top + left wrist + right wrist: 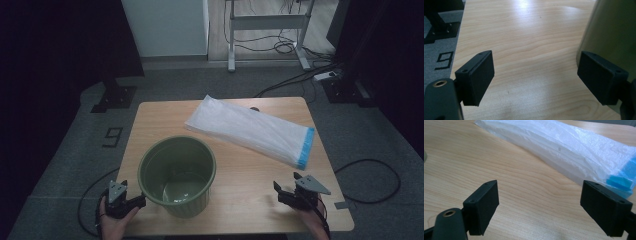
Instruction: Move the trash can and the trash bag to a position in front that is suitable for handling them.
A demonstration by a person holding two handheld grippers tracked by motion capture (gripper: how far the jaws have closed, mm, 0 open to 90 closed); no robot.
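An olive-green plastic bin (177,175) stands upright and empty on the near left part of the wooden table (250,165). A folded white plastic bag with a blue end strip (252,131) lies flat behind it toward the right. My left gripper (131,202) rests at the table's near left corner, open, with the bin's wall (611,32) just beyond its right jaw. My right gripper (286,192) is open near the front right edge, pointing at the bag (564,147), whose blue end (621,180) lies close to its right jaw. Nothing is between either pair of jaws.
Grey carpet surrounds the table, with a floor mark (113,136) at the left. Black stand bases (114,97) and cables (295,80) lie behind the table. A white cabinet (165,27) and a desk frame (267,30) stand farther back.
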